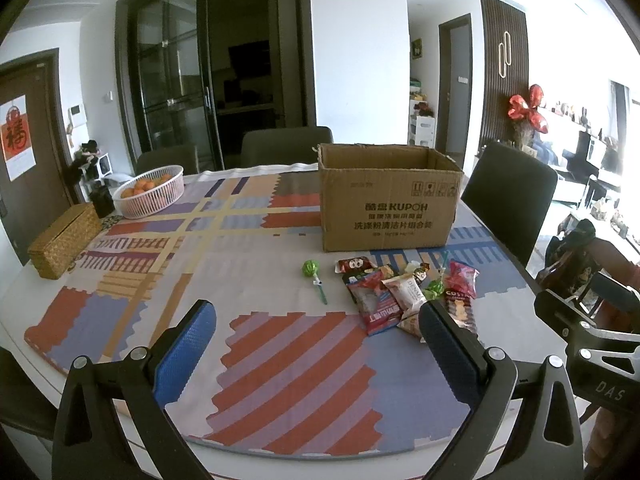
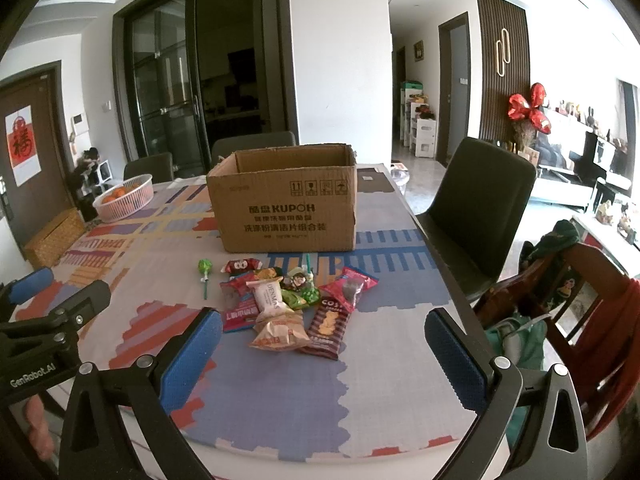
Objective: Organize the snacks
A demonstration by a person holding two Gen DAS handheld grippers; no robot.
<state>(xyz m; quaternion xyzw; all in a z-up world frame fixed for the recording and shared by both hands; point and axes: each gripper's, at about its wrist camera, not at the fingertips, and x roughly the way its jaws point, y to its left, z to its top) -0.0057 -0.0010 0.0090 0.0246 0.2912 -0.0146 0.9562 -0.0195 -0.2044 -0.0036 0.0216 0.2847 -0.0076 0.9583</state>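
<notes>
Snack pile lies on the desk just in front of the cardboard box, right of desk centre. Packets overlap in a loose heap: a white DENMAS packet with its long axis running roughly toward the box, a brown striped biscuit packet tilted a little rightward at its far end, a pink packet angled to the right, a red-and-blue packet on the left edge, and a crumpled orange-tan packet nearest the camera. A green lollipop lies apart, just left of the heap, head toward the box and stick pointing back toward the near edge.

Box stands upright, top flaps open, printed face toward the cameras; contents cannot be seen.

Right tool: blue pads wide apart, holding nothing, touching nothing, raised over the near desk with the heap between and beyond the tips. Left tool: pads likewise spread wide, empty, clear of the surface; the heap sits by its right finger.

Desk carries a patterned cloth. Far left: white basket of oranges and a woven box. Dark chairs stand around the desk.
</notes>
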